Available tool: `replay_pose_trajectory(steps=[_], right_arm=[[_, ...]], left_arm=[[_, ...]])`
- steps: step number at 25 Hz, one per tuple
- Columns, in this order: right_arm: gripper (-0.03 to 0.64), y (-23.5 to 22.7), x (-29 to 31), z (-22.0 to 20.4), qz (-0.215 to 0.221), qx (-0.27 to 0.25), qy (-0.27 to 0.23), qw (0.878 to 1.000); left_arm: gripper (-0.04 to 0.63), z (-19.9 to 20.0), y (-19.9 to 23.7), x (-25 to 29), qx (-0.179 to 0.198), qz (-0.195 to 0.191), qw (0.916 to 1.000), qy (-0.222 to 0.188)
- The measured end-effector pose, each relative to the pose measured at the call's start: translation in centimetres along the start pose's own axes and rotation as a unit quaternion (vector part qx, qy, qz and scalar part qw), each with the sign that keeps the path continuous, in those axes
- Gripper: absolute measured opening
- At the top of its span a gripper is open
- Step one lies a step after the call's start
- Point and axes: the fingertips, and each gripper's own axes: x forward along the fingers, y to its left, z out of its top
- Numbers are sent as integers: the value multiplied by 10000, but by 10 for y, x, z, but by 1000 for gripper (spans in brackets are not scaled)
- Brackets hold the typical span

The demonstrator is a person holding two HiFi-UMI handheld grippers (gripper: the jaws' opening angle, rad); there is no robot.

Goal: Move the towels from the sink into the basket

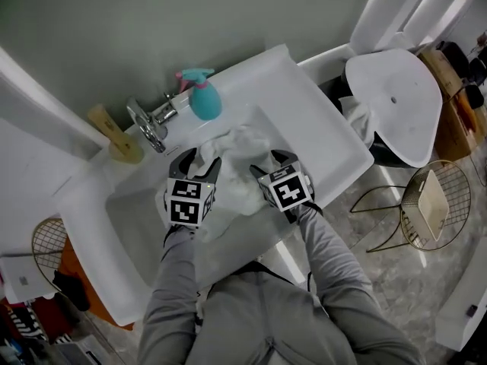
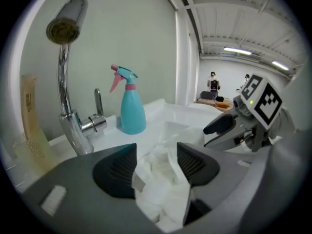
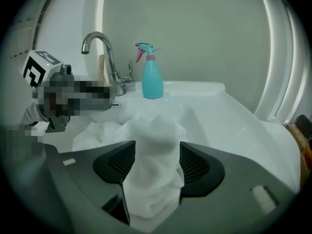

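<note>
White towel [image 1: 240, 154] bunched btwn wide-apart fingers [image 2: 114, 172] of L gripper [image 1: 199, 160] & R gripper [image 1: 272, 163].

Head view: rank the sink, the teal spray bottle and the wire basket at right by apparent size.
1. sink
2. wire basket, though it sits on the floor, farther from the camera
3. spray bottle

Left gripper [image 1: 199, 161] and right gripper [image 1: 268, 165] reach forward side by side, jaws apart.
</note>
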Motion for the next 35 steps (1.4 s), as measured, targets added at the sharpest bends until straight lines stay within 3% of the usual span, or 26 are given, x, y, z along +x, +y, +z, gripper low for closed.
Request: replay_pose_trajectory(steps=[10, 13, 16, 27, 28, 31, 35], right_arm=[[259, -5, 50, -30, -51, -70, 821, 9966], [154, -14, 53, -36, -187, -32, 812, 9965], [108, -20, 50, -39, -282, -45, 820, 9962], [86, -30, 23, -38, -512, -102, 559, 9971], [86, -31, 21, -39, -534, -59, 535, 9971], [83, -36, 16, -38, -628, 83, 385, 9972], [75, -41, 4, -26, -840, 148, 40, 9964]], left_arm=[[281, -54, 11, 53, -717, -278, 9948, 667], [281, -65, 16, 64, -832, -233, 9933, 773], [281, -79, 25, 71, -999, -98, 9907, 914], [279, -98, 28, 106, -1343, -203, 9824, 1281], [260, -98, 29, 109, -1288, -180, 9829, 1306], [103, -95, 31, 112, -1035, -78, 9859, 1311], [81, -82, 31, 106, -993, -106, 9885, 1137]])
